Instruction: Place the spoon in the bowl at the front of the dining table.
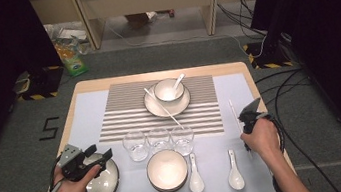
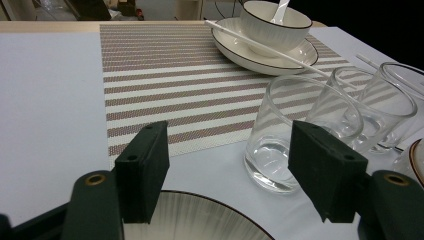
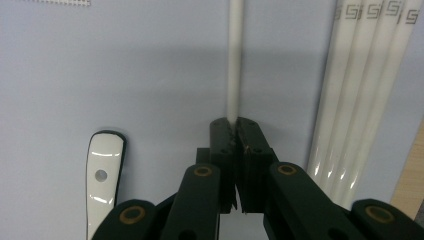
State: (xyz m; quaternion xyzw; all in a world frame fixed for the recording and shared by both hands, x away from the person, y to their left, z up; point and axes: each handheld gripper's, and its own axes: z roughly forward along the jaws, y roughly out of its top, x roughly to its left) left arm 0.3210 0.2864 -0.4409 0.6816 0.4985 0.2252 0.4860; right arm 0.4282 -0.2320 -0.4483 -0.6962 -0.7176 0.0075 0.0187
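High view, looking down on a pale table (image 1: 90, 112) with a striped placemat (image 1: 125, 112) at its far middle. On the placemat, one plate (image 1: 152, 108) carrying one bowl (image 1: 167, 90), with one spoon (image 1: 177, 80) leaning inside it. Across that plate, one loose chopstick (image 1: 162, 108), slanting toward the glasses. Just in front of the placemat, three clear glasses (image 1: 159, 140) in a row, close together. Nearer the person, one second bowl (image 1: 167, 169) at the middle; whether stacked on another dish, impossible to tell. To its right, two white spoons (image 1: 214, 171) lying side by side, handles pointing away from the person. At the near left corner, one dark-rimmed ribbed plate (image 1: 108, 185).

Left gripper (image 1: 98, 151) held in the left hand (image 1: 73, 188) above that ribbed plate, jaws wide apart, nothing between them.

Left gripper view: same left gripper (image 2: 230, 170) with jaws spread, ribbed plate's rim (image 2: 200, 212) below, nearest glass (image 2: 295, 130) just beyond the right-hand jaw.

Right gripper (image 1: 253, 106) held in the right hand (image 1: 263, 138) near the table's right edge, pointing away from the person.

Right gripper view: right gripper (image 3: 234, 130) with jaws pressed together, clamped on the near end of one white chopstick (image 3: 235, 60) that runs straight ahead over the table. Beside it on the right, apart from it, what look like four more chopsticks (image 3: 360, 90) lying together. At lower left, the handle of one spoon (image 3: 102, 185).
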